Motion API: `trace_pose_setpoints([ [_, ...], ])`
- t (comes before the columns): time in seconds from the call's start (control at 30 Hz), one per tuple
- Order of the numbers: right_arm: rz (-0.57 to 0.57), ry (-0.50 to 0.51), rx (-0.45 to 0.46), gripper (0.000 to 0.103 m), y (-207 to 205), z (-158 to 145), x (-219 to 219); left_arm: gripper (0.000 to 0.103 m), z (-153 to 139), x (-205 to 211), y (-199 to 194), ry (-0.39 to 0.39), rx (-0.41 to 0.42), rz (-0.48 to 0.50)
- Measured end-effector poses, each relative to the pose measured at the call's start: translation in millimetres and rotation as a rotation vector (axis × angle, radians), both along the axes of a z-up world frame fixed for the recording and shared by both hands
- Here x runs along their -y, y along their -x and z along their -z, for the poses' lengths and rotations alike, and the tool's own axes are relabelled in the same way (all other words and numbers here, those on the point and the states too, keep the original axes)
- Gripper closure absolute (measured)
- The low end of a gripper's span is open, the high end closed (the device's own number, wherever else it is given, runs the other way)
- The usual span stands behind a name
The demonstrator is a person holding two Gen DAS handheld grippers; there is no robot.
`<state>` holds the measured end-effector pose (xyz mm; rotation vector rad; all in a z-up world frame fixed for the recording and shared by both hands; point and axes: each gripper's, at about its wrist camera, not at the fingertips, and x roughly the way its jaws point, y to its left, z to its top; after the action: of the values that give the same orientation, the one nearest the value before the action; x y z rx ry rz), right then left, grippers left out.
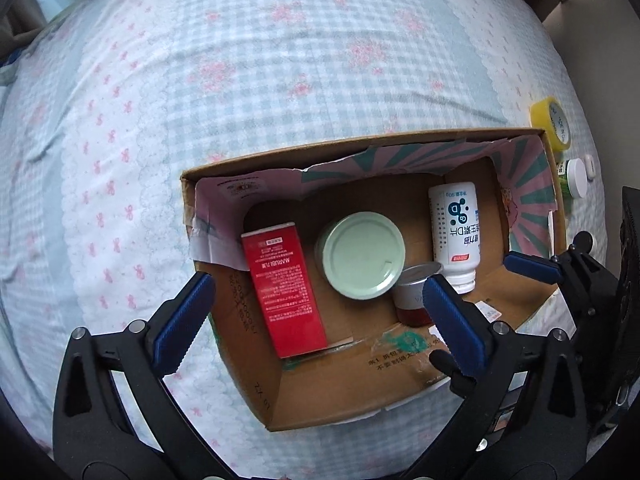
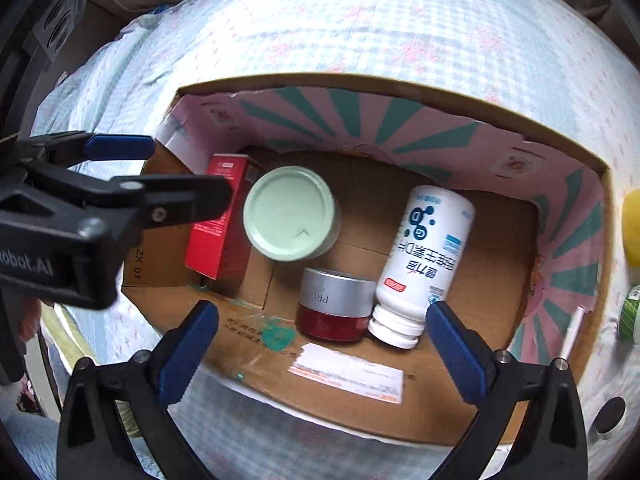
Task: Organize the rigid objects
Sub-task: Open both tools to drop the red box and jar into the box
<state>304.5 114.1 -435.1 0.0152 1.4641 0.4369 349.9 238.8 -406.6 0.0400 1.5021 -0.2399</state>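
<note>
An open cardboard box lies on a checked bedspread. Inside lie a red carton, a jar with a pale green lid, a small red jar with a silver lid and a white bottle on its side. My left gripper is open and empty over the box's near wall; it also shows in the right wrist view. My right gripper is open and empty above the near edge; its blue pads show at the right.
To the right of the box, on the bed, lie a yellow tape roll and a green jar with a white lid. A shipping label is stuck on the box's near flap. The bedspread stretches beyond the box.
</note>
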Motion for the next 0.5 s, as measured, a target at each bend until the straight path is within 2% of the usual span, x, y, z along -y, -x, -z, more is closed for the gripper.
trace_pose_setpoints([
  [0.17,0.027,0.018,0.027,0.000,2.4,-15.2,10.2,0.000,-13.6,-5.1,6.6,-0.006,0.019,-0.026],
  [0.3,0.044,0.019,0.053,0.000,6.4,-34.5,17.0,0.000,-34.2,-12.2,16.7,0.015,0.053,-0.054],
  [0.5,0.062,0.018,0.065,0.000,16.3,-64.9,22.6,0.000,-75.2,-19.5,39.1,-0.001,0.137,-0.058],
])
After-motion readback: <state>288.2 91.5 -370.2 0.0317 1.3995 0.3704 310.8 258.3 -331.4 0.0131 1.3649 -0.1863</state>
